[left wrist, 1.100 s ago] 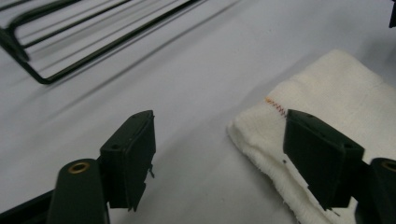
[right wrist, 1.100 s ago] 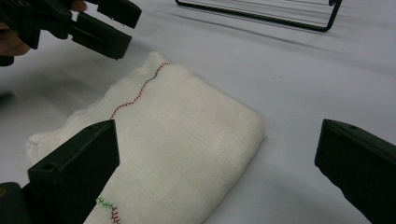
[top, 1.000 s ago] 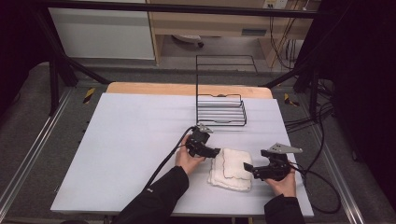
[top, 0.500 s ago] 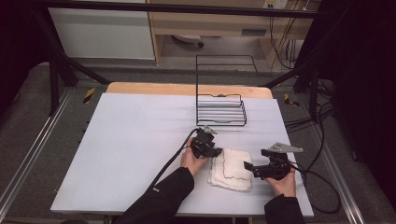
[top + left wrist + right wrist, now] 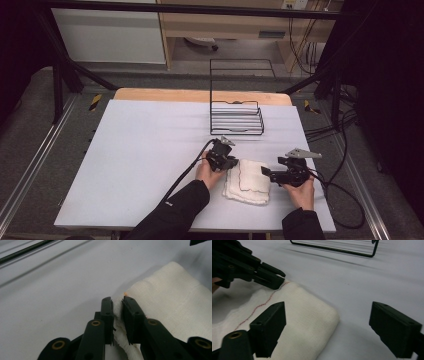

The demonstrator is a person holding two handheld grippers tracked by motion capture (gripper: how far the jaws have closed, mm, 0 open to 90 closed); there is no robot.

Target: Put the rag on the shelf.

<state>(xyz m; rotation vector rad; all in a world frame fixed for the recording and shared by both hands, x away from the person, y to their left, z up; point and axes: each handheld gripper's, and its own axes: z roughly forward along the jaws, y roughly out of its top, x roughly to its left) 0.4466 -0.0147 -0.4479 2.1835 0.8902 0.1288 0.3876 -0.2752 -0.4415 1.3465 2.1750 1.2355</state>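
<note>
A folded white towel (image 5: 247, 181) with a thin red stitch line lies on the table's near right part. My left gripper (image 5: 231, 163) is at the towel's far left corner. In the left gripper view this gripper (image 5: 117, 301) is shut on a fold of the towel's edge (image 5: 175, 297). My right gripper (image 5: 265, 172) hovers at the towel's right edge. In the right gripper view this gripper (image 5: 328, 312) is wide open, one jaw above the towel (image 5: 299, 315), the other above bare table. The left gripper (image 5: 274, 280) shows beyond it, at the cloth's far corner.
A black wire rack (image 5: 236, 117) with a tall back frame stands on the white table (image 5: 140, 150) just beyond the towel; its base bar (image 5: 337, 248) runs across the top of the right gripper view. Cables trail from both grippers toward the near edge.
My left gripper has shifted a little to the right, onto the towel's far left corner. The right gripper has hardly moved.
</note>
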